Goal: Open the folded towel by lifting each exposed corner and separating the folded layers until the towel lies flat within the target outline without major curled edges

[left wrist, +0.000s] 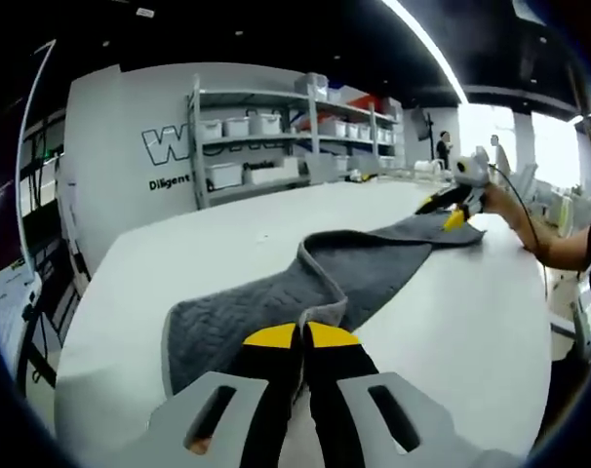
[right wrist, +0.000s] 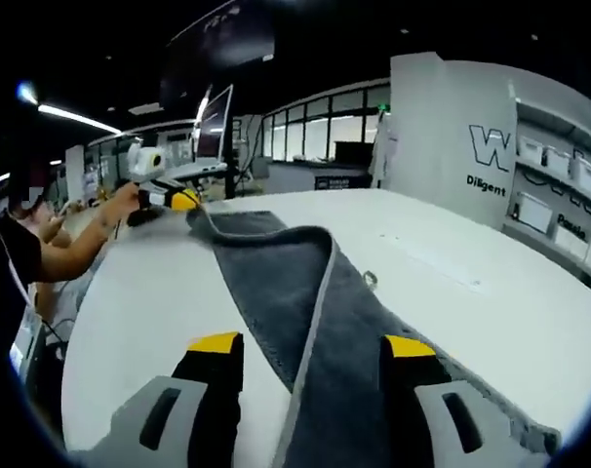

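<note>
A grey quilted towel (left wrist: 305, 283) lies stretched and partly folded along the white table (left wrist: 227, 244), one long edge turned over in a raised ridge. In the left gripper view my left gripper (left wrist: 300, 336) is shut, its yellow tips pinched on the towel's near end. The right gripper (left wrist: 450, 210), held by a hand, sits at the towel's far end. In the right gripper view my right gripper (right wrist: 312, 345) stands open, its jaws wide apart with the towel (right wrist: 286, 268) lying between them. At the far corner there, the left gripper (right wrist: 169, 200) grips the towel.
Bare white tabletop (right wrist: 442, 253) spreads on both sides of the towel, with rounded edges. A white wall with shelving and bins (left wrist: 266, 136) stands beyond the table. The person's forearm (right wrist: 76, 249) reaches in along the table's side. A monitor (right wrist: 213, 122) stands behind the far end.
</note>
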Demonstrator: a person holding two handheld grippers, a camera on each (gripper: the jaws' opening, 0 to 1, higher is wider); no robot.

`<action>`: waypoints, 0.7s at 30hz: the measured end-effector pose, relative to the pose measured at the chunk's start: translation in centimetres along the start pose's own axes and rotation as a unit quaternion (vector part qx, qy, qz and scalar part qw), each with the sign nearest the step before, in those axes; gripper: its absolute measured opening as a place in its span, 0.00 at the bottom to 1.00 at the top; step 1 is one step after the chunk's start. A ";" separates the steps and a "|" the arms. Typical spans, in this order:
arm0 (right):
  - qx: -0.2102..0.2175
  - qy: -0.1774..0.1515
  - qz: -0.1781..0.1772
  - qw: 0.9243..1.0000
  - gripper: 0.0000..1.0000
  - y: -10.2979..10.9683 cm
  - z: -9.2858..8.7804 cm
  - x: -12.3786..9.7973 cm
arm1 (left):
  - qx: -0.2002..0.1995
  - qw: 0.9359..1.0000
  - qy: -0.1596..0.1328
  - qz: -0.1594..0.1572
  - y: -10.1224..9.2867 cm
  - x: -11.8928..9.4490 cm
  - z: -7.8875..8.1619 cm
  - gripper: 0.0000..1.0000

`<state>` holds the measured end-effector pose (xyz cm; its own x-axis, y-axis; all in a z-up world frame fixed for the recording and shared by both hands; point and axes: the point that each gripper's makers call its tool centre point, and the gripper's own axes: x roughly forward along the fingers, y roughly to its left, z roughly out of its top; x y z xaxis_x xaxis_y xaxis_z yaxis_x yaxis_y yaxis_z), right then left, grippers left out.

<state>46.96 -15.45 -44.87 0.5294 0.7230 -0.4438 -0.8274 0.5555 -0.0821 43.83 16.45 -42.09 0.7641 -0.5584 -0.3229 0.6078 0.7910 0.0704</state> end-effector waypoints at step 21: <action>-0.030 0.042 -0.009 0.999 0.10 0.4 -2.6 2.1 | -0.013 1.000 -0.013 0.014 0.4 -1.2 -0.6 0.02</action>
<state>47.24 -14.79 -48.18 0.5283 0.6753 -0.5147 -0.8292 0.5406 -0.1418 43.02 17.54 -42.28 0.7866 -0.5412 -0.2971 0.5797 0.8130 0.0538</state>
